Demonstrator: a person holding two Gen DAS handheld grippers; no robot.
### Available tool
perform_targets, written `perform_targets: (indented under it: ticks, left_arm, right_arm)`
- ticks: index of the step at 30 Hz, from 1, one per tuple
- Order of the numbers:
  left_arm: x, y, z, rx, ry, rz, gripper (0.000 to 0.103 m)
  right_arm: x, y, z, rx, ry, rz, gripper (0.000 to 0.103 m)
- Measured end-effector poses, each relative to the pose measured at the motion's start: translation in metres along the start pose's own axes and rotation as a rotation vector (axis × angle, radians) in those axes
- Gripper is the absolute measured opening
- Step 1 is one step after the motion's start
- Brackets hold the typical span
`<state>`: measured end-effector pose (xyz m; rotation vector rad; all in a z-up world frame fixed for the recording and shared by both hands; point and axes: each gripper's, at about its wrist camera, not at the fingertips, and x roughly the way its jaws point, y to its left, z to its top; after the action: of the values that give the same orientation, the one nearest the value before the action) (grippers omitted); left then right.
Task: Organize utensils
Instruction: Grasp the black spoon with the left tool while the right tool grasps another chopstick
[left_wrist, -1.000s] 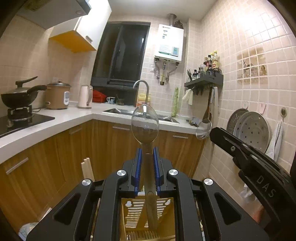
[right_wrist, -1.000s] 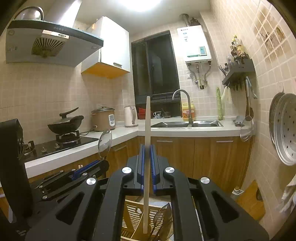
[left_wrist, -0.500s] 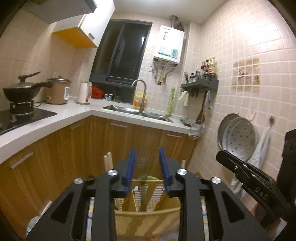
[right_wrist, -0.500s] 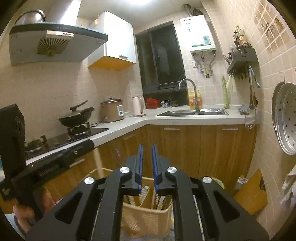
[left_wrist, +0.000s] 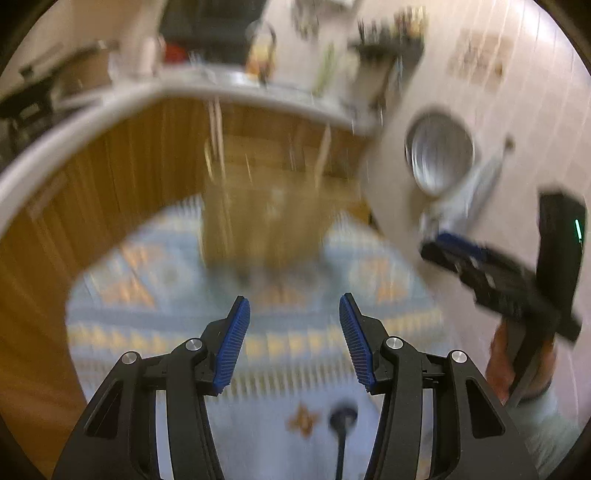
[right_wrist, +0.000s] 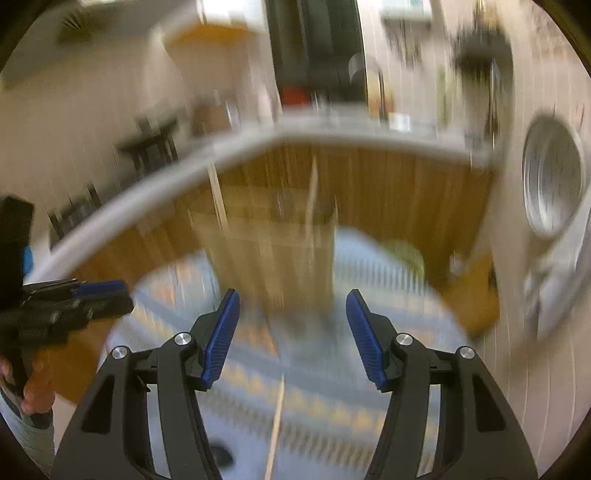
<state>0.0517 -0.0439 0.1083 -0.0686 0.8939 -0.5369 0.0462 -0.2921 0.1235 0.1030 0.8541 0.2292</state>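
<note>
Both views are motion-blurred. A tan utensil holder (left_wrist: 262, 221) stands on a patterned cloth (left_wrist: 147, 325), with sticks and handles rising from it; it also shows in the right wrist view (right_wrist: 280, 258). My left gripper (left_wrist: 293, 339) is open and empty, in front of the holder. My right gripper (right_wrist: 291, 338) is open and empty too. A dark spoon (left_wrist: 341, 432) lies on the cloth below the left gripper. A pale chopstick (right_wrist: 277, 424) lies on the cloth below the right gripper. Each gripper shows in the other's view: the right one (left_wrist: 498, 273), the left one (right_wrist: 70, 302).
A white countertop (left_wrist: 92, 118) over wooden cabinets (left_wrist: 122, 177) curves behind the holder. A round metal steamer tray (right_wrist: 550, 177) hangs on the tiled wall at the right. A stove with a pan (right_wrist: 147, 144) is at the far left.
Both grippers let go of their utensils into the holder, opened wide, and pulled back and tilted down; the spoon and chopstick on the cloth came into view.
</note>
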Motion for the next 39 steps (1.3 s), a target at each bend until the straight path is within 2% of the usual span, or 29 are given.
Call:
perform_targets:
  ticks: [5, 8, 10, 15, 16, 20, 23, 26, 28, 31, 34, 36, 37, 39]
  left_arm:
    - [0.04, -0.006, -0.06, 0.024, 0.206, -0.022, 0.043]
    - [0.052, -0.015, -0.082, 0.038, 0.259, -0.017, 0.041]
    - [0.056, -0.021, -0.092, 0.037, 0.284, -0.05, 0.041]
    - [0.062, -0.04, -0.111, 0.106, 0.331, -0.008, 0.041]
    - [0.063, -0.042, -0.113, 0.112, 0.342, 0.007, 0.041]
    - [0.069, -0.059, -0.114, 0.163, 0.401, 0.073, 0.035]
    - [0.073, -0.067, -0.116, 0.188, 0.426, 0.109, 0.034]
    - [0.082, -0.069, -0.119, 0.176, 0.466, 0.143, 0.031]
    - [0.085, -0.071, -0.118, 0.183, 0.459, 0.167, 0.03]
    - [0.09, -0.076, -0.116, 0.203, 0.467, 0.201, 0.028]
    - [0.093, -0.078, -0.115, 0.203, 0.471, 0.197, 0.023]
    - [0.097, -0.078, -0.113, 0.2, 0.468, 0.21, 0.014]
    - [0.097, -0.078, -0.113, 0.205, 0.462, 0.229, 0.006]
    - [0.097, -0.076, -0.112, 0.196, 0.454, 0.234, 0.005]
  right_arm:
    - [0.055, -0.017, -0.046, 0.104, 0.274, 0.097, 0.053]
    - [0.08, -0.022, -0.06, 0.157, 0.393, 0.161, 0.044]
    - [0.093, -0.022, -0.065, 0.166, 0.443, 0.166, 0.041]
    - [0.098, -0.009, -0.064, 0.11, 0.461, 0.158, 0.041]
    - [0.099, -0.005, -0.064, 0.094, 0.462, 0.16, 0.037]
    - [0.101, 0.003, -0.068, 0.04, 0.484, 0.125, 0.036]
    - [0.107, 0.008, -0.073, 0.016, 0.522, 0.125, 0.029]
    - [0.109, 0.015, -0.075, -0.045, 0.51, 0.085, 0.018]
    - [0.11, 0.019, -0.076, -0.075, 0.514, 0.051, 0.007]
    - [0.11, 0.025, -0.079, -0.089, 0.525, 0.065, 0.006]
    - [0.11, 0.026, -0.08, -0.093, 0.521, 0.061, 0.005]
    - [0.111, 0.023, -0.079, -0.081, 0.526, 0.068, 0.005]
    - [0.109, 0.022, -0.078, -0.078, 0.527, 0.066, 0.005]
    - [0.108, 0.018, -0.078, -0.076, 0.526, 0.063, 0.005]
